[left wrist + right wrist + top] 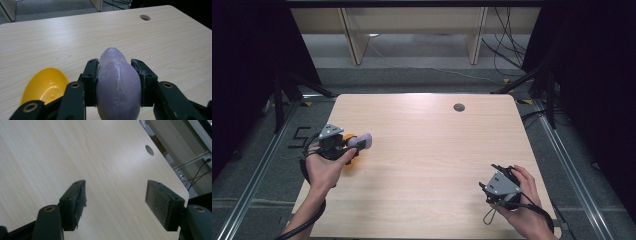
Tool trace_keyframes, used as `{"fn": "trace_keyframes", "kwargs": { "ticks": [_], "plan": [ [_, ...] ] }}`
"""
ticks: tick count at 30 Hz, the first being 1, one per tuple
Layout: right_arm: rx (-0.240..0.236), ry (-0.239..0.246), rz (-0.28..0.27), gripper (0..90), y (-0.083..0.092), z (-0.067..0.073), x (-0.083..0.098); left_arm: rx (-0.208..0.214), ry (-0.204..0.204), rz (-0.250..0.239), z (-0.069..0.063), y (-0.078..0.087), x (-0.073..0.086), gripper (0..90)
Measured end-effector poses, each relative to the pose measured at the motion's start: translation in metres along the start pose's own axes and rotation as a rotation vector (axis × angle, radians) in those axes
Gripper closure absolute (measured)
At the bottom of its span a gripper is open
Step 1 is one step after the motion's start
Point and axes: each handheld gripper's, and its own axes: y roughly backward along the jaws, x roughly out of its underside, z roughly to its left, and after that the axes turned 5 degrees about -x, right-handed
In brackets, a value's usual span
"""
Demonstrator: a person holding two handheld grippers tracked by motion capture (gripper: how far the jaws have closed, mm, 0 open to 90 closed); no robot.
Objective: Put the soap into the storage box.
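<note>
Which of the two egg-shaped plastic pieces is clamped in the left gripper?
The pale purple egg-shaped plastic piece: the left gripper is shut on it, a jaw against each side. The glossy yellow egg-shaped plastic piece lies free on the wooden table beside it.

The high view hangs above the near edge of the counter (427, 150), facing forward and down, taking in the whole top and the floor beyond. The left gripper view sits low and close, looking across the counter (162, 45) toward the round hole (145, 17) near its far edge. The right gripper view, tilted, looks along the counter (45, 155) toward that same hole (149, 150), which the high view shares (459, 107).
</note>
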Motion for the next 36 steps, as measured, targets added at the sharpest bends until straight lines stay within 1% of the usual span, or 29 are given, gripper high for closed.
{"fn": "trace_keyframes", "kwargs": {
  "ticks": [5,6,9,18,22,25,26,27,28,30,32,33,34,35,36],
  "plan": [
    [0.002,0.001,-0.002,33.6,0.000,0.000,0.000,-0.027,0.011,0.003,0.008,0.000,0.002,58.5],
    [0.010,-0.020,0.000,33.6,0.000,0.001,0.000,-0.033,0.013,0.004,0.009,0.000,0.002,58.5],
    [0.009,-0.026,0.001,33.7,0.001,0.001,0.001,-0.056,0.022,0.002,0.016,0.000,0.003,58.5],
    [0.006,-0.027,0.005,33.8,0.001,0.000,0.001,-0.120,0.047,0.004,0.035,-0.002,0.006,58.5],
    [0.002,-0.019,0.008,33.8,0.001,0.000,0.001,-0.140,0.059,0.003,0.042,-0.005,0.008,58.5],
    [0.004,-0.022,0.007,33.9,0.001,0.000,0.001,-0.154,0.063,0.009,0.045,-0.007,0.010,58.5],
    [0.007,-0.023,0.005,33.9,0.001,0.000,0.001,-0.155,0.057,0.016,0.047,-0.007,0.010,58.5],
    [0.008,-0.025,0.005,34.0,0.001,0.000,0.001,-0.161,0.065,0.015,0.047,-0.009,0.011,58.5],
    [0.005,-0.034,0.006,34.1,0.001,0.000,0.002,-0.163,0.061,0.017,0.048,-0.010,0.011,58.5],
    [0.013,-0.028,0.001,34.2,0.001,-0.001,0.002,-0.171,0.064,0.017,0.050,-0.012,0.012,58.5],
    [0.005,-0.021,0.001,34.2,0.001,-0.001,0.002,-0.181,0.056,0.025,0.052,-0.013,0.012,58.5],
    [0.006,-0.021,0.002,34.1,0.001,-0.001,0.002,-0.186,0.067,0.019,0.052,-0.014,0.012,58.5],
    [0.000,-0.014,0.004,34.2,0.001,-0.001,0.002,-0.187,0.059,0.025,0.053,-0.014,0.013,58.5],
    [0.001,-0.016,0.004,34.2,0.001,-0.001,0.002,-0.193,0.069,0.021,0.053,-0.015,0.013,58.5],
    [0.002,-0.019,0.005,34.2,0.001,-0.001,0.002,-0.194,0.067,0.021,0.054,-0.016,0.013,58.5]
  ]
}}
